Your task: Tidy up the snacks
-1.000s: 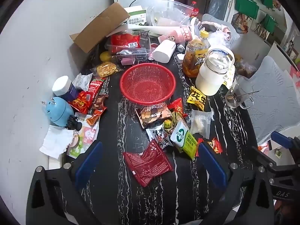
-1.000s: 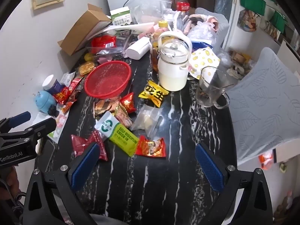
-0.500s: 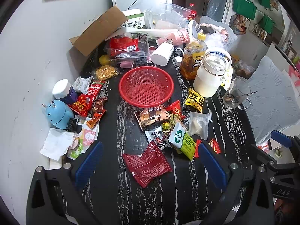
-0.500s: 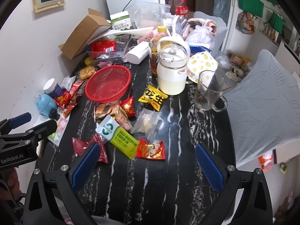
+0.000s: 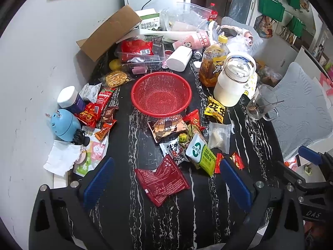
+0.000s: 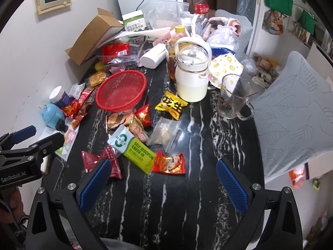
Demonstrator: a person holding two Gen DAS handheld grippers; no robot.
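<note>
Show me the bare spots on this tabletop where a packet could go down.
Bare marble lies near the edge in front of the right claw, below the orange-red packet. A strip is free between the clear bag and the glass mug. The red basket is empty. It is crowded beside the wall and behind the white kettle.

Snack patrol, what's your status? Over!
Both hand-held grippers open, empty. Red basket empty, snacks loose beside it. Nothing blocking.
</note>
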